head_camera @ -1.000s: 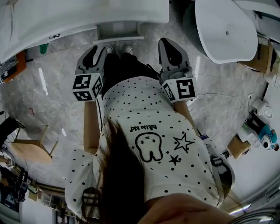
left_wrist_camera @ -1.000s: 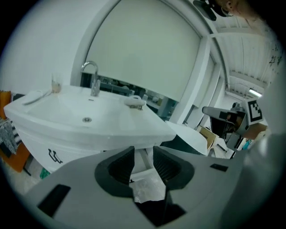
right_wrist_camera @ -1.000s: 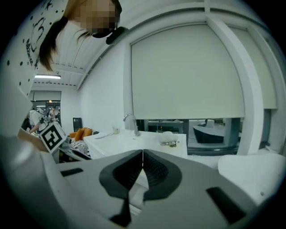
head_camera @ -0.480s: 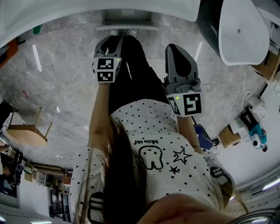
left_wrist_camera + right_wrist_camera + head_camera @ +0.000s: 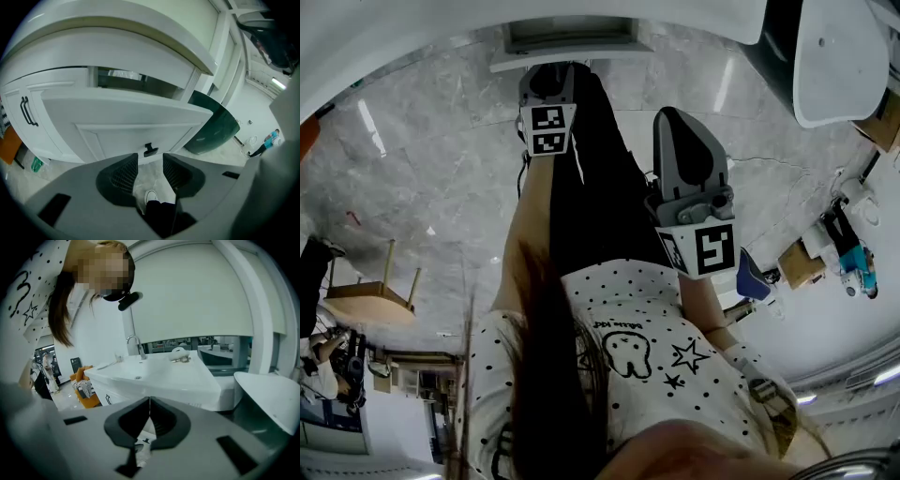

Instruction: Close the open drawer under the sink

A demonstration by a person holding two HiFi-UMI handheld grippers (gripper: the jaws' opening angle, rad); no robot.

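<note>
Head view shows your left arm stretched down and forward, the left tool pointing at the open drawer under the sink. Your right arm is bent, with the right tool held nearer your body. The left tool's jaws have just been opening and stand apart, nothing between them. The drawer's small black handle sits just past their tips. The drawer front is white and sticks out. The right tool's jaws are together, empty.
</note>
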